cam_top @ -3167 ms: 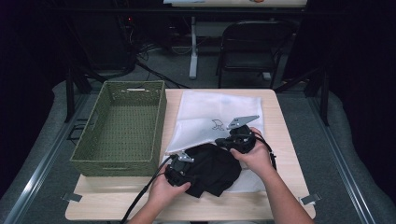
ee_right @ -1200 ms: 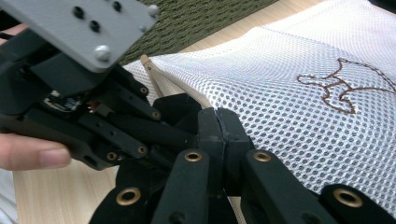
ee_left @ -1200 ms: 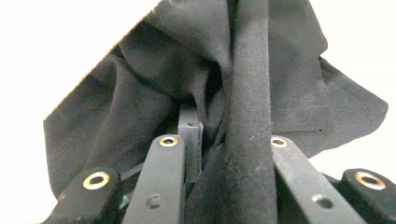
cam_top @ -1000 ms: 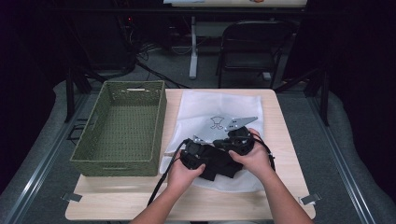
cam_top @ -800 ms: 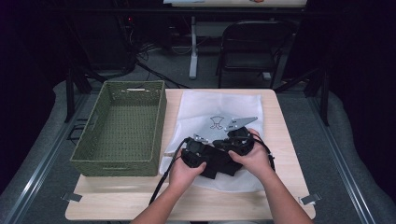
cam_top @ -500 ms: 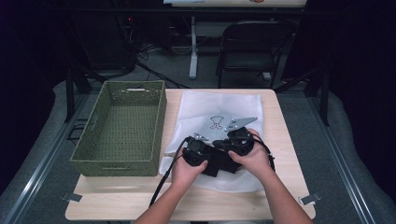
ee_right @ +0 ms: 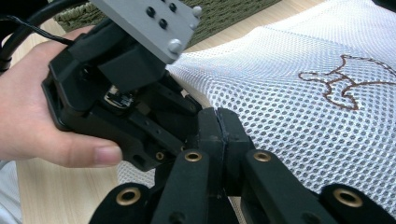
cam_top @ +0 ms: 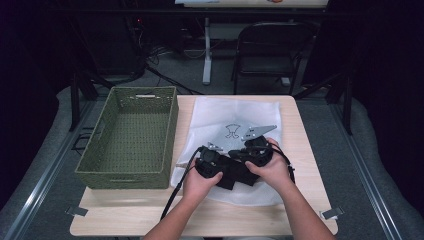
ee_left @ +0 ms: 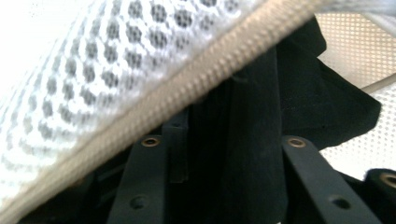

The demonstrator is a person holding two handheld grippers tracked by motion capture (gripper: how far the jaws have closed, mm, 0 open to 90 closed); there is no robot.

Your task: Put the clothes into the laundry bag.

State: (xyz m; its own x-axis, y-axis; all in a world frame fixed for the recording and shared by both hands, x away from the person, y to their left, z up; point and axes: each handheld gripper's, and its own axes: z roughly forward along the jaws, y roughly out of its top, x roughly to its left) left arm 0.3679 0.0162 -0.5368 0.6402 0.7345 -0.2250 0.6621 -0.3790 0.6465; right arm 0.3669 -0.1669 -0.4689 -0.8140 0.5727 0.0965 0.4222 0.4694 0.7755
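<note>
White mesh: the white mesh laundry bag with a brown embroidered figure [cam_top: 235, 120] lies flat on the pale wooden table [cam_top: 305, 150], its far edge near the table's far edge and its left edge just beside the green woven rectangular basket [cam_top: 131, 135].
Bag mouth: in the left gripper view the beige zipper edge [ee_left: 187, 88] of the bag runs slantwise over the jaws, lifted above the dark cloth.
Black cloth: the black folded fabric garment [cam_top: 235, 172] sits at the bag's near part, between the two hands; in the left gripper view it [ee_left: 299, 93] lies under the zipper edge, beyond the jaws.
Left gripper: the left black two-jaw gripper [cam_top: 212, 159] is pushed under the bag's edge; its jaws stand apart with dark cloth between them, but whether they pinch it cannot be told.
Right gripper: the right black two-jaw gripper [ee_right: 218, 135] has its jaws pressed together at the tips; what lies between them cannot be made out. It sits touching close to the left one.
Open room: bare table shows right of the bag and along the near edge; the basket's inside is unoccupied.
</note>
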